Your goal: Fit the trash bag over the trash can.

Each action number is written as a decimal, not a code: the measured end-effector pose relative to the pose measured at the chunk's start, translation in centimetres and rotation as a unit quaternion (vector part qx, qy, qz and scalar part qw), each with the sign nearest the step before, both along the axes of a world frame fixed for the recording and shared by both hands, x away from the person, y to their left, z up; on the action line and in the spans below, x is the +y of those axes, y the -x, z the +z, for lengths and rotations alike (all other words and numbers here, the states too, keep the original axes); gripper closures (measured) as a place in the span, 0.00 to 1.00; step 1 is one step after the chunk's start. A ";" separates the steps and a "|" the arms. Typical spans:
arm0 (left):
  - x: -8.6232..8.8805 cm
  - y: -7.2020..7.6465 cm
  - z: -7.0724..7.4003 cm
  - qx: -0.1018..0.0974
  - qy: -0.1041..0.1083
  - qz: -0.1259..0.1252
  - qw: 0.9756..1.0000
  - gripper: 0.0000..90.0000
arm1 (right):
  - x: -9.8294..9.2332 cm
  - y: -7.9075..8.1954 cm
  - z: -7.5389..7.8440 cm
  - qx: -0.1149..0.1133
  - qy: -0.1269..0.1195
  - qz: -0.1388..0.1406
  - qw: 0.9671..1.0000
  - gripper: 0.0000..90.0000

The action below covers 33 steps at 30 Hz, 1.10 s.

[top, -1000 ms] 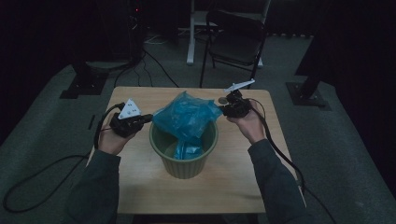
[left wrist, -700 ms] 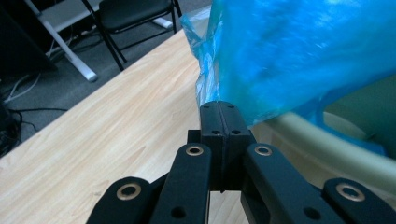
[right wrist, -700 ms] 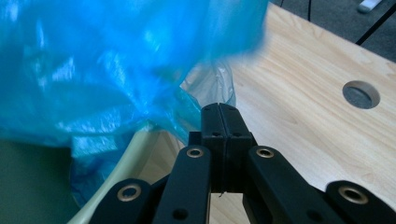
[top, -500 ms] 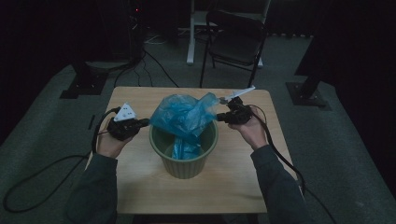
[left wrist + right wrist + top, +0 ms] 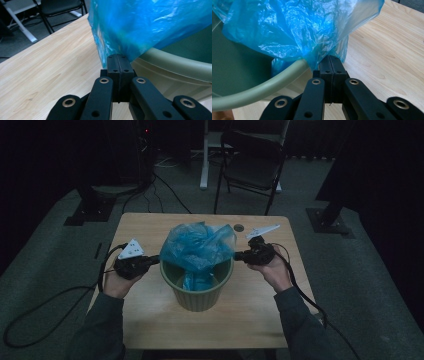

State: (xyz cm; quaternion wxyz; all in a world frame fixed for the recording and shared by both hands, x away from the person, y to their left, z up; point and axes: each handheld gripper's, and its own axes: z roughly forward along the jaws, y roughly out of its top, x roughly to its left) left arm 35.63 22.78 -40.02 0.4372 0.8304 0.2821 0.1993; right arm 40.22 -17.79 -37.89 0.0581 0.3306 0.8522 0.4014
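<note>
Two grippers pinch opposite edges of a blue plastic bag (image 5: 199, 247) that sits in a green bin (image 5: 196, 290) at the centre of the high view. The left gripper (image 5: 156, 260), at the left of that frame, has its jaws clamped tight on the bag's edge just over the bin's rim; in the left gripper view the film (image 5: 147, 25) covers the upper right and hides the bin's inside. The right gripper (image 5: 238, 255) is likewise clenched on the bag's other edge, seen close in the right gripper view, where the plastic (image 5: 297, 27) drapes over the rim (image 5: 262, 87). The bag's lower part drops into the bin and is hard to make out. Dim light swallows the chair (image 5: 252, 165) at the top of the high view; the wooden table (image 5: 250, 320) runs off the bottom edge.
</note>
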 end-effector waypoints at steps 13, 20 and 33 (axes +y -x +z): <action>-0.6 1.3 -0.3 0.000 0.001 -0.015 1.000 1.00 | 0.0 1.8 -0.8 -0.006 -0.011 0.019 1.000 1.00; -0.8 1.7 -0.4 0.000 0.004 -0.020 1.000 1.00 | -0.1 2.4 -0.9 -0.006 -0.009 0.026 1.000 1.00; -1.2 1.2 -0.5 -0.002 0.003 -0.010 1.000 1.00 | 0.2 1.6 -1.0 -0.017 0.005 -0.001 1.000 0.97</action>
